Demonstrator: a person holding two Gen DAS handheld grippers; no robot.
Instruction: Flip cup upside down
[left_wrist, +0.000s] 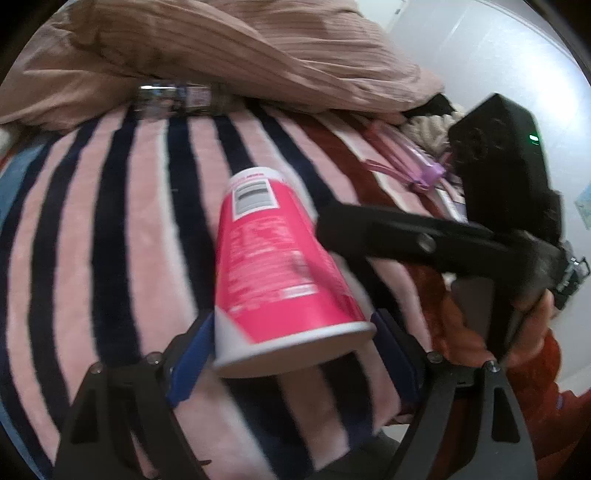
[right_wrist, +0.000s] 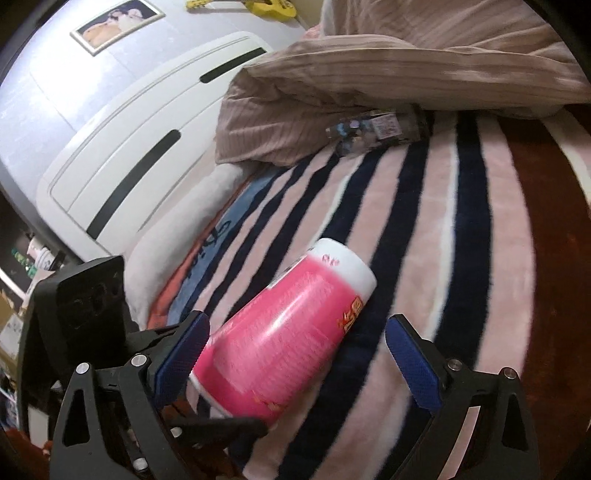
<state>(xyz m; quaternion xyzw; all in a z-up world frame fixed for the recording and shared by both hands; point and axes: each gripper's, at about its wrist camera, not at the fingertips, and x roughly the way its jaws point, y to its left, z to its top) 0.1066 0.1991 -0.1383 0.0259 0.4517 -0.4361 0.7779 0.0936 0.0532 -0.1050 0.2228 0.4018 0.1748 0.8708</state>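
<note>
A pink and white paper cup (left_wrist: 269, 266) is held tilted above the striped blanket, its wide rim toward the camera and its base pointing away. My left gripper (left_wrist: 293, 354) is shut on the cup near its rim, blue pads on both sides. In the right wrist view the same cup (right_wrist: 280, 332) lies slanted between the fingers of my right gripper (right_wrist: 299, 354), which is open; its left pad (right_wrist: 181, 354) is close to the cup and its right pad (right_wrist: 413, 365) stands well apart. The right gripper also shows in the left wrist view (left_wrist: 424, 240), beside the cup.
A pink, white and navy striped blanket (left_wrist: 110, 240) covers the bed. A brown striped duvet (left_wrist: 221, 55) is heaped at the back with a clear plastic bottle (right_wrist: 373, 133) at its edge. A white wardrobe (right_wrist: 129, 122) stands left. A purple item (left_wrist: 406, 162) lies at the right.
</note>
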